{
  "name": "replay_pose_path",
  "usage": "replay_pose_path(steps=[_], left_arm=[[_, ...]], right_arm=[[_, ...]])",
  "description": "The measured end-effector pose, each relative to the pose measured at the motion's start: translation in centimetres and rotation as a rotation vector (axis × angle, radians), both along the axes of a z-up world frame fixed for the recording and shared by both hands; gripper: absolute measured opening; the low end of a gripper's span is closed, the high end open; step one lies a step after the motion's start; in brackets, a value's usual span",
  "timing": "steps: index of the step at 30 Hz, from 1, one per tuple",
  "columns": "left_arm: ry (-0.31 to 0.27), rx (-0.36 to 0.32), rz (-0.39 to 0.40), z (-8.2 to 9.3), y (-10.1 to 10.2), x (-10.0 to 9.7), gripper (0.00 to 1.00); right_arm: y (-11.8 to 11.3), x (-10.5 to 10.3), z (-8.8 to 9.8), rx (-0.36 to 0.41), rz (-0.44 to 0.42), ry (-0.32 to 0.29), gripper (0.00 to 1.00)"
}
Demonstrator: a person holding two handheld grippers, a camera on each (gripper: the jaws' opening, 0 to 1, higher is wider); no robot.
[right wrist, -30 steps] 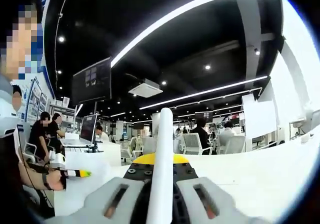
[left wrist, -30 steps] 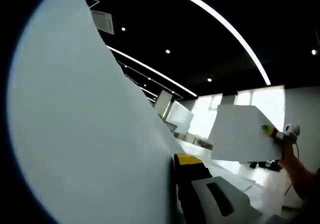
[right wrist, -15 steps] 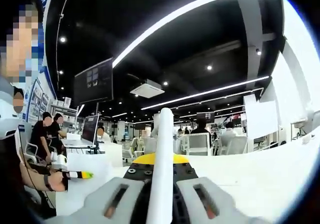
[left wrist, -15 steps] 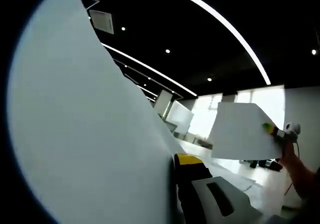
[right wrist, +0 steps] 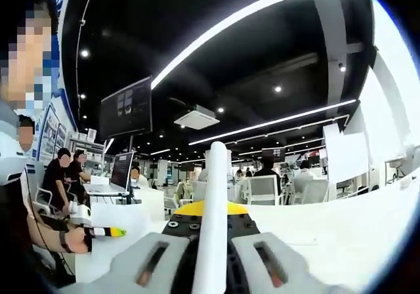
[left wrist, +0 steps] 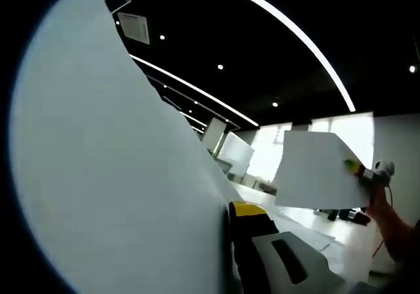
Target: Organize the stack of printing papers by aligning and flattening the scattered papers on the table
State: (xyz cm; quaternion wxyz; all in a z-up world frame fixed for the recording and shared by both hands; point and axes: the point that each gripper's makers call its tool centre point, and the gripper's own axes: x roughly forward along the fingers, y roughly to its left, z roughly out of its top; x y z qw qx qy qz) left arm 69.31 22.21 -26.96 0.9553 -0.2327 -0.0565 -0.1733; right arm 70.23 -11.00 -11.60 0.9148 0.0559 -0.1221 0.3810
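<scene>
A large white paper sheet (left wrist: 111,176) stands upright in the left gripper view and hides my left gripper's (left wrist: 237,243) left jaw. That gripper is shut on the sheet's lower edge. Farther right, my right gripper (left wrist: 365,173) holds a second white sheet (left wrist: 314,174) by its corner, up in the air. In the right gripper view, that second sheet (right wrist: 214,202) is seen edge-on between the jaws of my right gripper (right wrist: 213,245), which is shut on it. At the left, my left gripper (right wrist: 109,230) holds its own sheet (right wrist: 125,216) in a person's hand (right wrist: 73,239).
A white table (right wrist: 341,235) spreads below both grippers, with more paper lying flat on it (left wrist: 308,231). Behind are office chairs (right wrist: 261,189), desks with a monitor (right wrist: 122,169) and seated people (right wrist: 59,176). A person's forearm (left wrist: 394,225) reaches in at the right.
Almost nothing: both views drift slightly, and the sheet in the right gripper shifts a little. Both grippers keep their hold on the paper.
</scene>
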Motion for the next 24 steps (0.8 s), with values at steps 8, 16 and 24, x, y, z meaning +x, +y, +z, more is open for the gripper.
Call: replay_pose_path(steps=[8,16,24], left_arm=[[0.005,0.001,-0.005,-0.1,-0.2,0.0,0.10],[0.008,0.006,-0.007,0.0,-0.6,-0.2,0.10],[0.009,0.007,-0.008,0.0,-0.7,-0.3,0.10]], right_arm=[[0.4,0.0,0.0,0.002,0.008,0.001,0.00],[1.1,-0.2,0.3,0.005,0.024,-0.004,0.00],[1.6,-0.3,0.5,0.010,0.039,-0.004,0.00]])
